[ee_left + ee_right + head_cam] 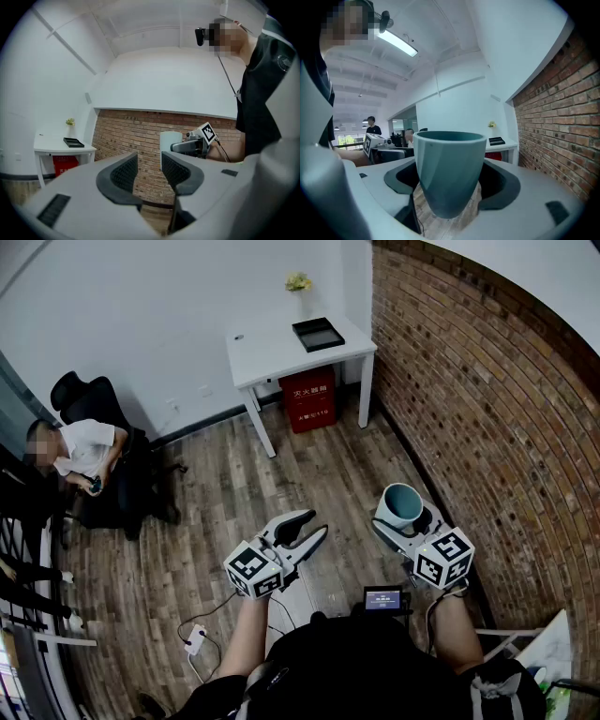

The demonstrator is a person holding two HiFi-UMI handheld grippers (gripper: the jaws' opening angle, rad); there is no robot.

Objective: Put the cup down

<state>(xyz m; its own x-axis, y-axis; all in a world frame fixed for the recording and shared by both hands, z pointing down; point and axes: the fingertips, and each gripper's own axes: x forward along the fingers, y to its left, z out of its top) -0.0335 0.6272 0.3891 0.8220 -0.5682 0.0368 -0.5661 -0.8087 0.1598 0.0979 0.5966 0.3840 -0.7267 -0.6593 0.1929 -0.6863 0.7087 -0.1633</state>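
A teal cup [401,502] is held upright in the air above the wooden floor, with my right gripper [403,519] shut on its lower part. In the right gripper view the cup [449,164] fills the space between the dark pads [499,180] of that gripper [450,183]. My left gripper [305,529] hangs to the left of it, apart from the cup, open with nothing between its jaws. The left gripper view looks past those open jaws [149,164] at the pale-looking cup [169,139] and the right gripper [193,146] in front of a brick wall.
A white table [272,352] stands at the back wall with a black tray [318,334] and a small plant [298,282] on it, a red box [309,399] beneath. The brick wall [478,427] runs along the right. A person [80,451] sits at the left. A power strip [195,640] lies on the floor.
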